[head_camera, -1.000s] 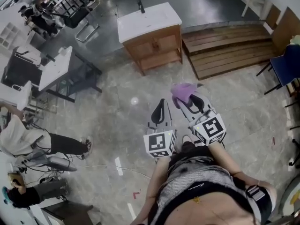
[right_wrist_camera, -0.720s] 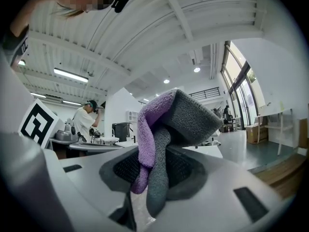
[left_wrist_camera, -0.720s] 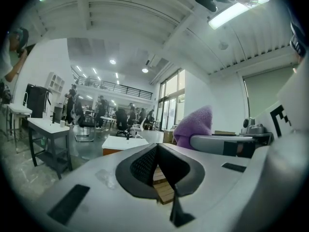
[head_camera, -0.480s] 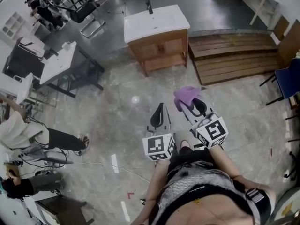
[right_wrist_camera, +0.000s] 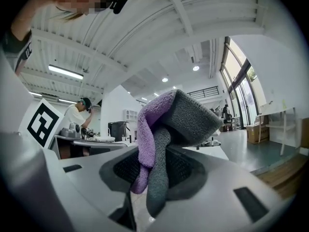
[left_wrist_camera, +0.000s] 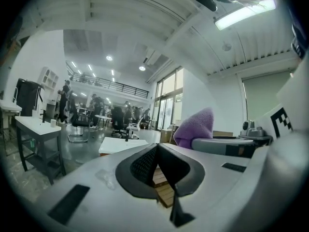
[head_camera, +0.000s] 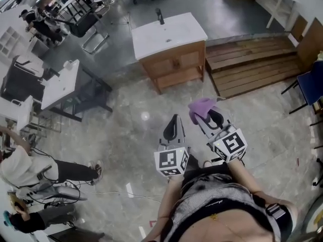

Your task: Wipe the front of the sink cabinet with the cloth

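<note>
Well, starting at far left in the head view: a seated person low at the edge, then two white tables on dark frames.

Centre: the sink cabinet stands on the grey floor, wooden body, white top, dark tap at the back edge. Its front faces me. It sits well apart from both grippers, with bare floor between.

Left gripper is held out low in front of my operator's body, pointing toward the cabinet. Its own view shows the jaws pressed together at the tips, nothing between them. Past them I see the cabinet's white top in the distance.

Right gripper is just beside the left, slightly further forward. It pinches the cloth, purple on one face and grey on the other. In the right gripper view the cloth is folded, clamped between the dark pads, with a bunch standing up above the jaws and a narrow tail hanging below. The cloth touches nothing but the gripper.

Right of the cabinet: a wooden platform, slatted, its corner close to the cabinet's side. Far right edge: a blue chair, partly cut off.
</note>
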Available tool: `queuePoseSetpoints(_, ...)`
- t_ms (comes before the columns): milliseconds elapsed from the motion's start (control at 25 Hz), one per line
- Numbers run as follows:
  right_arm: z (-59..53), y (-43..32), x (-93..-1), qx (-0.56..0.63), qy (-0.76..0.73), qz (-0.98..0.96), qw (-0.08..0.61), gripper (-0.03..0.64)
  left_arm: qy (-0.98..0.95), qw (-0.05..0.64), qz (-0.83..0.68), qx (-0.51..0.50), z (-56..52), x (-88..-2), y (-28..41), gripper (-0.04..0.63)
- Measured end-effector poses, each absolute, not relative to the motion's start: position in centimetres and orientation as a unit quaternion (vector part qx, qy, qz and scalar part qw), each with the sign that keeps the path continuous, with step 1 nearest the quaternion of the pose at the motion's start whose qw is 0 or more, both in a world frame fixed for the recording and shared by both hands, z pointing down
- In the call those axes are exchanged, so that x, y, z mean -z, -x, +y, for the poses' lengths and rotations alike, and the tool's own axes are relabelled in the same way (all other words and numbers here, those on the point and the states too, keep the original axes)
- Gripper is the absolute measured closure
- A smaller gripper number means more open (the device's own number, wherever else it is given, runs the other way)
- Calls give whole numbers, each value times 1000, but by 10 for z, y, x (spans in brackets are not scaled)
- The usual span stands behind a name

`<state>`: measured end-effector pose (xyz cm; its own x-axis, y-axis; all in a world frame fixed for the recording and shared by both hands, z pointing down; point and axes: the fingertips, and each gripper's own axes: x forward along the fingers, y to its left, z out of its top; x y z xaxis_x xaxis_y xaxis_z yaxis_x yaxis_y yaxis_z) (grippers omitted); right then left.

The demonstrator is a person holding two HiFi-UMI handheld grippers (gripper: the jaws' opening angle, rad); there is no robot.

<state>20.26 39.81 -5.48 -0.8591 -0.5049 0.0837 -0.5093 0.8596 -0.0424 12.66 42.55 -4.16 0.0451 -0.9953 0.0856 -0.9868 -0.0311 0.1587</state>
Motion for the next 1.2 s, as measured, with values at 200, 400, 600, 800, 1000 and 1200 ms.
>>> queuePoseSetpoints(200, 374, -171, 47, -29, -282, -958, 47, 439, -737, 91, -669, 17, 403, 38, -96, 589)
queuePoseSetpoints(400, 360, -139, 42, -36, -287, -956, 58, 439, -757, 92, -647, 9, 384, 38, -69, 589)
queuePoseSetpoints(600, 351, -118, 39, -39, -294, -953, 59, 439, -768, 88, -635, 3, 373, 37, -50, 589)
queuePoseSetpoints(800, 337, -106, 40, -35, -303, -950, 61, 439, -770, 96, -631, 5, 359, 30, -37, 589)
queuePoseSetpoints(1000, 315, -92, 45, -31, -291, -954, 59, 439, -766, 97, -635, 14, 336, 37, -26, 589)
queuePoseSetpoints(1200, 280, -81, 42, -39, -270, -960, 57, 439, -757, 96, -646, 18, 298, 39, -19, 589)
